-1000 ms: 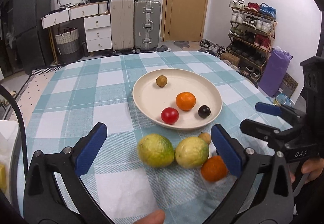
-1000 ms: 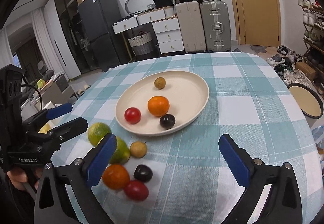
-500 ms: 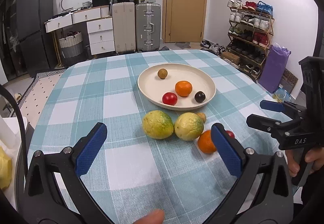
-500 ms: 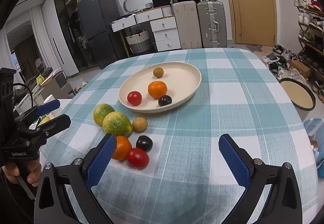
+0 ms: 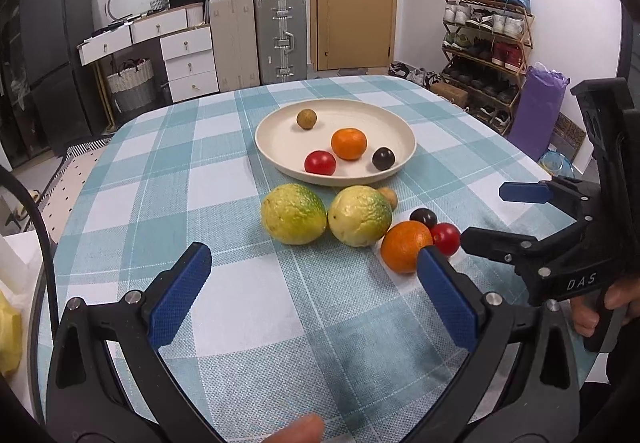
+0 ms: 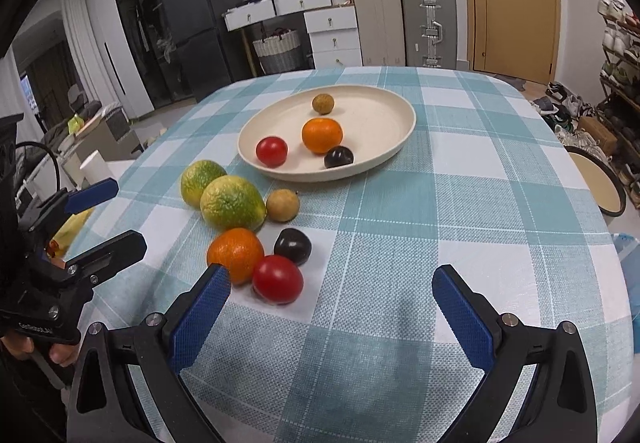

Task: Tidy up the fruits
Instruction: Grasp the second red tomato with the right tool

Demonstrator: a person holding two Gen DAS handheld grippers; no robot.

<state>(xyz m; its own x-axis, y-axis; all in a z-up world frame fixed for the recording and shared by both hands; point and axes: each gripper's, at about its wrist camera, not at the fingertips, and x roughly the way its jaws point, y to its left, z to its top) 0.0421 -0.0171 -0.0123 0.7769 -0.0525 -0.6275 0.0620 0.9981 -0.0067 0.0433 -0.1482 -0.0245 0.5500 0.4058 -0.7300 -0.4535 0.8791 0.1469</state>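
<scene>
Looking along our right wrist, we see a round tray [image 6: 612, 179] on the floor, hidden from the left; both fingers gape empty, loose fruits [image 6: 276, 279] at eleven o'clock beside plate [image 6: 372, 159].

Small tan fruit [image 5: 389, 197] half-hidden behind citrus [image 5: 359, 215].

Teal-white checked tablecloth [image 5: 168, 179], cream plate [image 5: 276, 147], blue-padded black gripper [image 6: 332, 307]
</scene>
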